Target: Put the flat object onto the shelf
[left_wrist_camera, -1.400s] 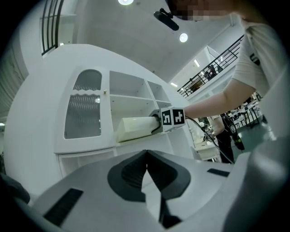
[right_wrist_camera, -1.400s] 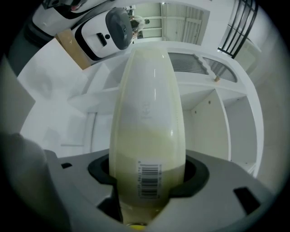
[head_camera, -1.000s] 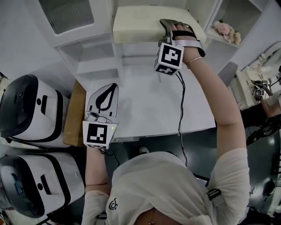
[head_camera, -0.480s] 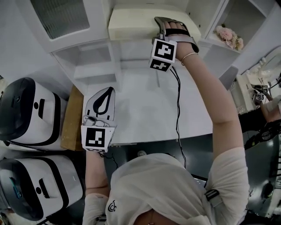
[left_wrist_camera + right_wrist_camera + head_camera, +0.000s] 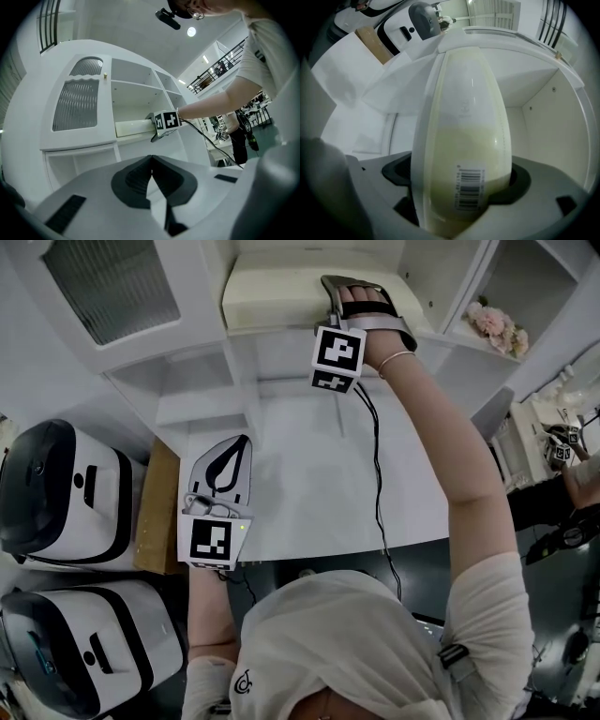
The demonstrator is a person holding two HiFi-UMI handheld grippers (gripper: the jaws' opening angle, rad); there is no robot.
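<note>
The flat object (image 5: 272,287) is a cream slab with a barcode label, lying on a shelf (image 5: 281,322) of the white cabinet. My right gripper (image 5: 339,292) reaches over its right end. In the right gripper view the flat object (image 5: 464,117) fills the space between the jaws of my right gripper (image 5: 459,177). Those jaws have just been opening, and a dark gap shows beside the left pad. My left gripper (image 5: 239,442) hangs shut and empty over the white table (image 5: 309,474). In the left gripper view, my left gripper (image 5: 151,160) points at the cabinet and the flat object (image 5: 133,127).
Two white-and-black appliances (image 5: 66,488) (image 5: 75,643) stand at the left beside a brown cardboard box (image 5: 155,502). Pink flowers (image 5: 492,322) sit in a cabinet compartment at the right. A black cable (image 5: 380,465) runs from the right gripper across the table.
The right gripper and its marker cube have shifted left along the shelf, staying over the flat object's right end. The left gripper has barely shifted over the table.
</note>
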